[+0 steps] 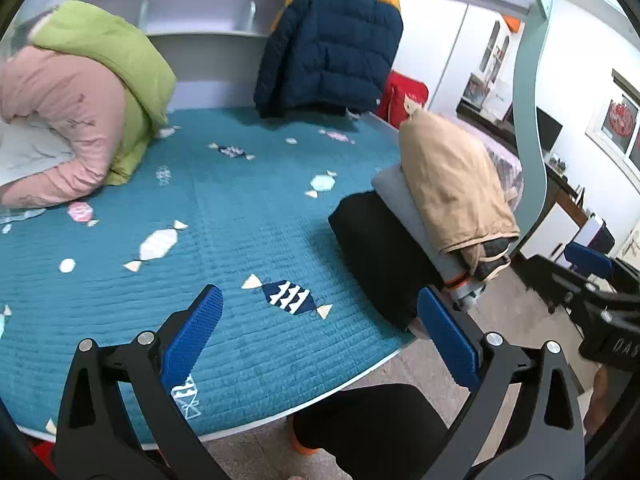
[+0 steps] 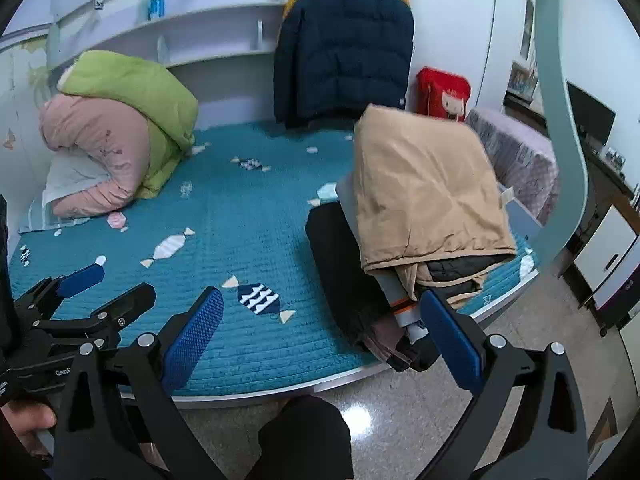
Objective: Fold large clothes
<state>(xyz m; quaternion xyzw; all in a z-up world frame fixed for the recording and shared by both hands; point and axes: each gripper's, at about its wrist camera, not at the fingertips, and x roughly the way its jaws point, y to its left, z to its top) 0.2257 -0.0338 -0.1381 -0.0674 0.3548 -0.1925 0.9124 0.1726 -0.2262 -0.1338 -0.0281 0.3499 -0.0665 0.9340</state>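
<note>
On the right-hand side of the teal bed quilt [image 2: 248, 216], near its front edge, sits the folded stack [image 2: 404, 240]: a tan padded jacket [image 2: 424, 192] on top, a grey layer beneath it and a black garment at the bottom. My right claw [image 2: 322, 340] and my left claw [image 1: 320, 336] both hang over the quilt's near edge with jaws spread wide and nothing between the pads. Against the shelving behind the quilt hangs a navy and yellow puffer coat [image 2: 344, 52], which I judge to be the next large piece; at the quilt's far left lie bundled pink and green padded bedding or coats [image 2: 120, 132], though the blur leaves me unsure which. The puffer should be light but bulky, soft, springy and rather slick, so pinching thin shell fabric may slip. I would take it at the shoulders, one claw each, gripping seam and padding together.
</note>
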